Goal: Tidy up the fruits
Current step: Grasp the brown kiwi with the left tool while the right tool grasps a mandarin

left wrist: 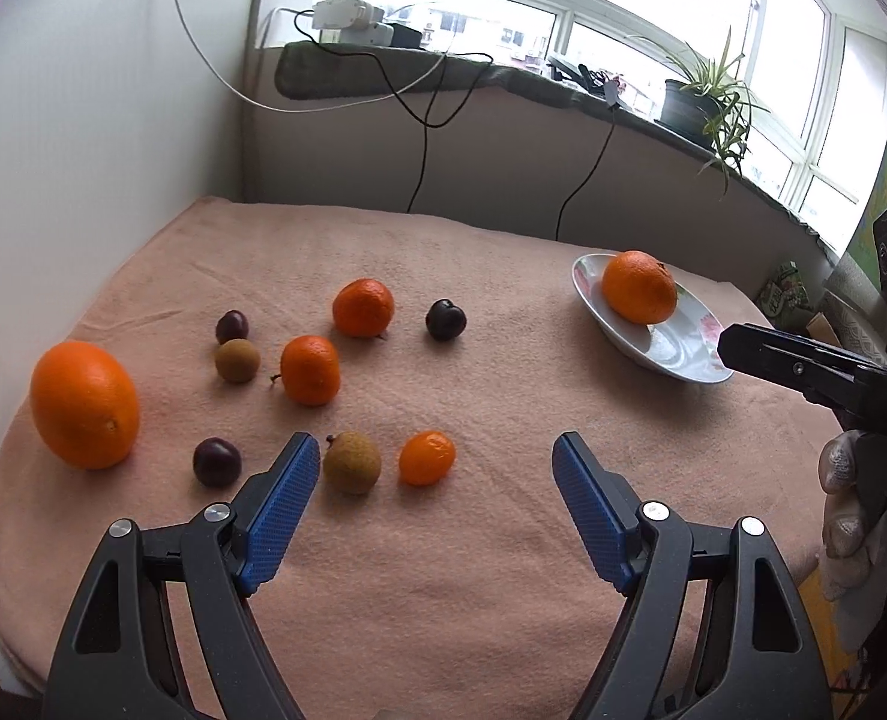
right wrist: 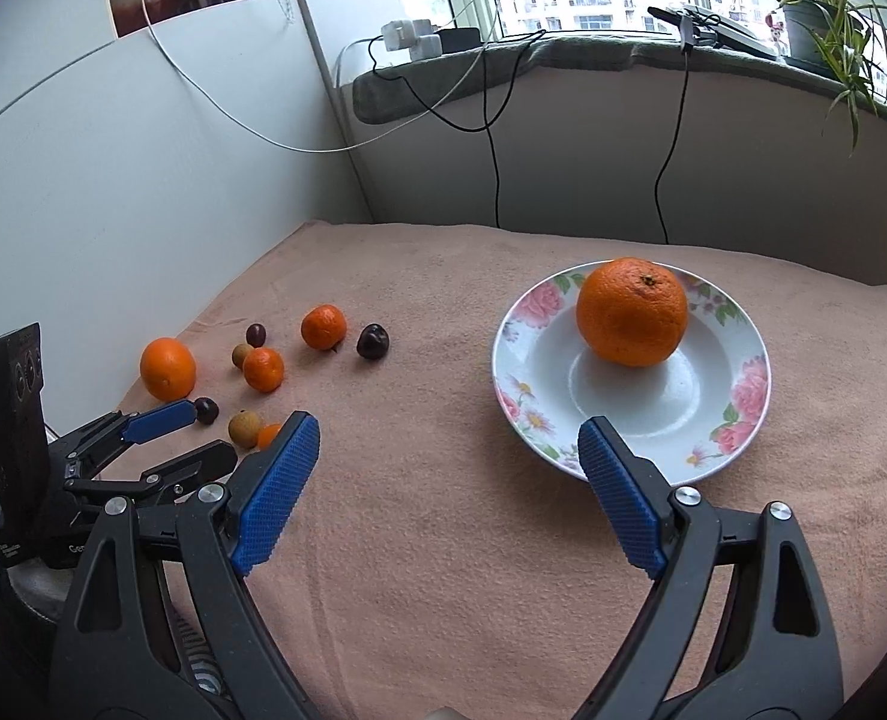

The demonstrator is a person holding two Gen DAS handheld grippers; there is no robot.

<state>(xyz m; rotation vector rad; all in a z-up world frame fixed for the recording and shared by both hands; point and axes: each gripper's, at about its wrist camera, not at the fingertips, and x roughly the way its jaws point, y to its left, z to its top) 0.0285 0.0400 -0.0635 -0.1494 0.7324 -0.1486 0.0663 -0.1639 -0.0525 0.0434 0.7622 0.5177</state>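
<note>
Left wrist view: left gripper (left wrist: 434, 474) released, jaws wide apart, nothing between them, hovering over the peach terry-cloth table (left wrist: 473, 588). Just past its tips lie a brown rough-skinned longan (left wrist: 351, 461) and a small orange kumquat (left wrist: 426, 457), close together; a dark plum (left wrist: 216, 462) sits left of them. Further left, a big smooth orange (left wrist: 84, 404). Beyond: a tangerine (left wrist: 309, 369), another longan (left wrist: 237, 360), a second dark plum (left wrist: 231, 326), a far tangerine (left wrist: 363, 307) and a dark cherry-like fruit (left wrist: 445, 319). Right wrist view: right gripper (right wrist: 448, 447) also released and empty, its right tip over the near rim of the white floral ceramic plate (right wrist: 737, 387). One large bumpy orange (right wrist: 631, 311) rests in the plate.
</note>
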